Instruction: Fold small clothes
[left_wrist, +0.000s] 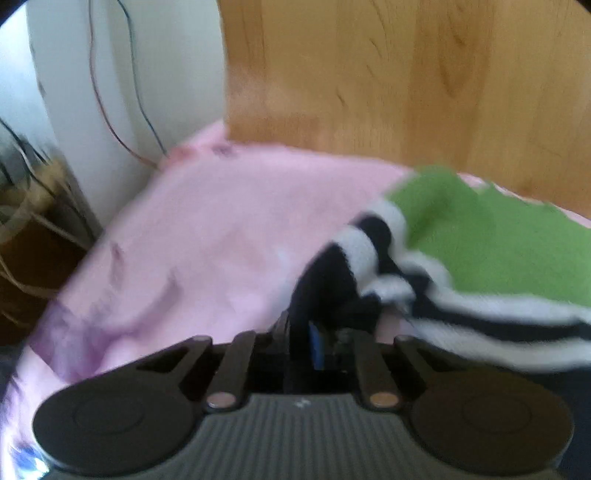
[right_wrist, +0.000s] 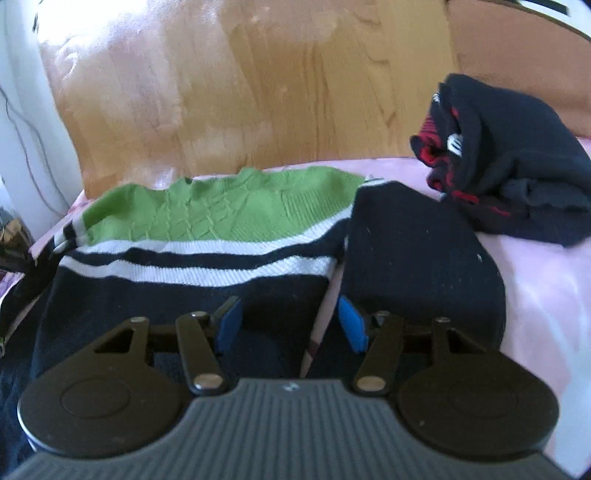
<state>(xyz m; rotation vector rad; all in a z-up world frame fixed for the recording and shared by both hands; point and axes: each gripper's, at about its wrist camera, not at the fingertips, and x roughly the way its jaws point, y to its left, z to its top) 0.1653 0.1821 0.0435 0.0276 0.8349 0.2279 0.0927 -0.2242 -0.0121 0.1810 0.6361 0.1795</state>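
A knitted sweater (right_wrist: 221, 214), green on top with white and navy stripes below, lies spread on the pink sheet (right_wrist: 546, 288). Its navy sleeve (right_wrist: 417, 251) is folded down along the right side. My right gripper (right_wrist: 290, 321) hovers low over the navy hem; it is open, and its blue pads (right_wrist: 229, 325) stand apart with nothing pinched. In the blurred left wrist view, the sweater (left_wrist: 498, 240) lies to the right. My left gripper (left_wrist: 317, 332) is shut on its striped navy and white sleeve end, which bunches up over the jaws.
A wooden headboard (right_wrist: 258, 92) runs behind the bed. A heap of dark clothes with red trim (right_wrist: 509, 166) sits at the back right on the sheet. At the left stand a white wall with hanging cables (left_wrist: 110, 92) and clutter beside the bed (left_wrist: 29, 221).
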